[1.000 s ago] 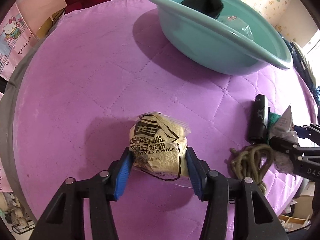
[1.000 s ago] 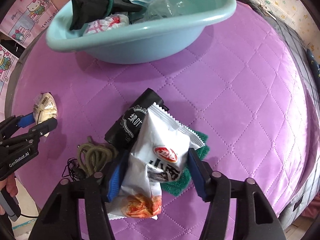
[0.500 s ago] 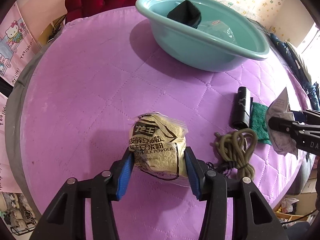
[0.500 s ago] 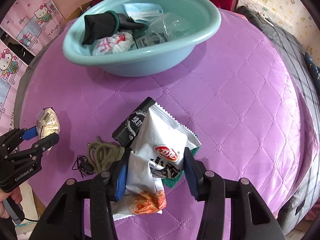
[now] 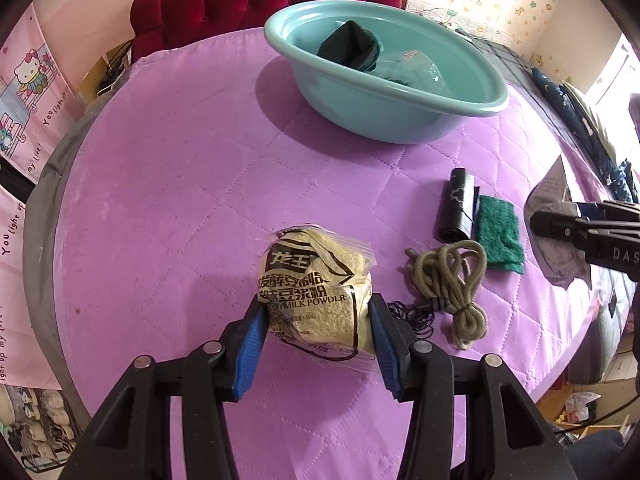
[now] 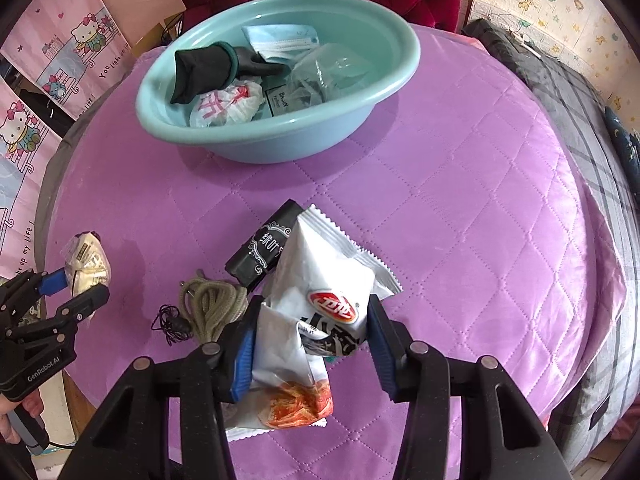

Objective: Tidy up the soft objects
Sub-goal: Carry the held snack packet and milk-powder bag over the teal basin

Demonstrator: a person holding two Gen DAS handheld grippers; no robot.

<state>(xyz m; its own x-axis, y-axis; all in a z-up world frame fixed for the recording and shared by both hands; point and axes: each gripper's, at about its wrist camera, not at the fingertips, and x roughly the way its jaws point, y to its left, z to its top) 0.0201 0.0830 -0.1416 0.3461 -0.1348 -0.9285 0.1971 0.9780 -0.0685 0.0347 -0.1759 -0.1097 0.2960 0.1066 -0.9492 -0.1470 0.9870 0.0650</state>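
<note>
Above the purple quilted mat [image 5: 168, 184] | left gripper [image 5: 316, 324] clenched on soymilk powder packet [image 5: 316, 284] | right gripper [image 6: 312, 340] grasping white snack bag [image 6: 320, 304] | teal basin [image 6: 384, 92] beyond, holding dark glove [image 6: 204, 68], face mask [image 6: 280, 40] | cord bundle [image 5: 452, 280], green scouring pad [image 5: 498, 232], black roll [image 5: 456, 212] on mat

Left gripper [image 5: 315, 326] and right gripper [image 6: 312, 340]: black angular frames, silver screws, blue finger pads, white lettering.

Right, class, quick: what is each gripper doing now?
Left gripper: closed on the soy milk powder packet.
Right gripper: closed on the white snack bag.
</note>
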